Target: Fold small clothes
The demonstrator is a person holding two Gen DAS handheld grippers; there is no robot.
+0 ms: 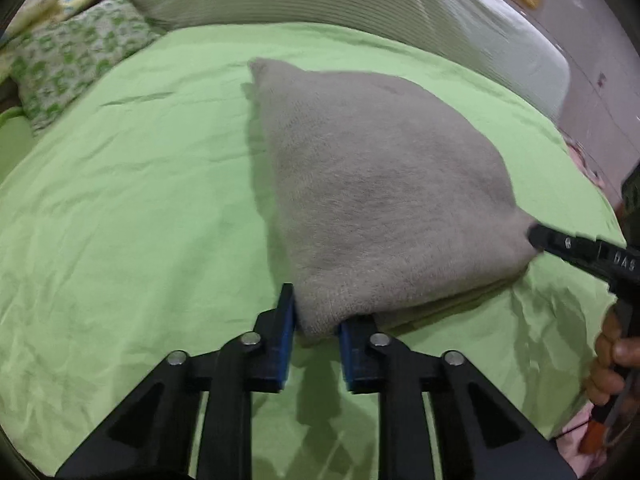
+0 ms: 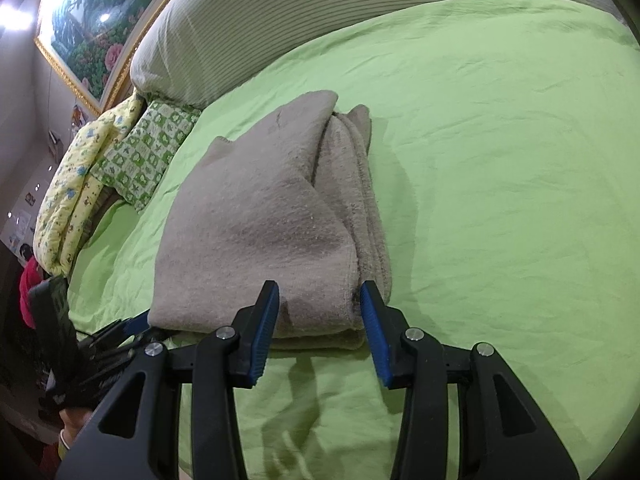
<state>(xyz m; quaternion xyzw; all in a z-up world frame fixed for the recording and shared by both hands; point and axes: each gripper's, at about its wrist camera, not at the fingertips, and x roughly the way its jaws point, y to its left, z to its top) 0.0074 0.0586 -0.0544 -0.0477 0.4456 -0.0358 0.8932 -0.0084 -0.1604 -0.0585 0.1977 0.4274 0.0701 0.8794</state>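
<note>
A grey fuzzy cloth (image 1: pixel 380 200) lies folded in several layers on the green bedsheet (image 1: pixel 140 200); it also shows in the right wrist view (image 2: pixel 260 220). My left gripper (image 1: pixel 316 312) is open, its blue pads on either side of the cloth's near left corner. My right gripper (image 2: pixel 320 304) is open, its pads straddling the cloth's near right corner. The right gripper's tip (image 1: pixel 538 236) also shows at that corner in the left wrist view. The left gripper (image 2: pixel 132 326) shows at the lower left of the right wrist view.
A ribbed white bolster (image 2: pixel 260 20) lies along the head of the bed. A green patterned pillow (image 1: pixel 76 56) and a yellow patterned quilt (image 2: pixel 72 196) sit at the bed's far side. A framed painting (image 2: pixel 104 12) hangs behind. The bedsheet (image 2: pixel 500 180) stretches around the cloth.
</note>
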